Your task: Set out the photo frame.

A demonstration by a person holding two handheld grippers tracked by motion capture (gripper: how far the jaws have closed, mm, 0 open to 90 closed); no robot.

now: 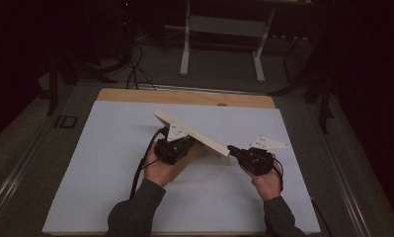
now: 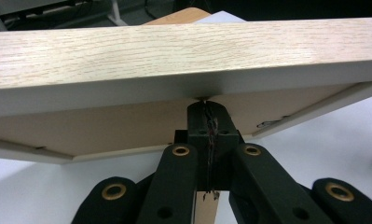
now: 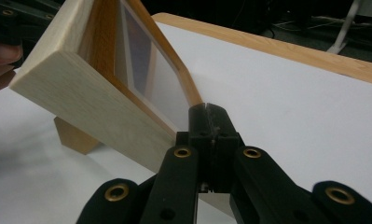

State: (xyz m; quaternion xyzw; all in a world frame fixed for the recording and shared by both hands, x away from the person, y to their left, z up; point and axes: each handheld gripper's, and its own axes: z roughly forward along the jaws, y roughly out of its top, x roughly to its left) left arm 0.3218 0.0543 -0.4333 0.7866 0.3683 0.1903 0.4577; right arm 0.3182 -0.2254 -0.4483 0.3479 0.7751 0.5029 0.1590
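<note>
Jaws of both grippers together, tips against wooden frame (image 1: 194,134); contact points hidden, room dark.

One wooden picture frame (image 1: 194,134) stands tilted on one worktop (image 1: 110,94) under one white sheet (image 1: 105,163), with two pairs of black tongs, the left (image 1: 187,143) and the right (image 1: 232,150), held in two hands, and one pale desk frame (image 1: 224,29) on the far floor.

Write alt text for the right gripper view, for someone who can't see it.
A light wooden picture frame stands tilted on a white table sheet, glass facing right. The right gripper, jaws shut, touches the frame's lower edge; a stand leg props it behind.
</note>
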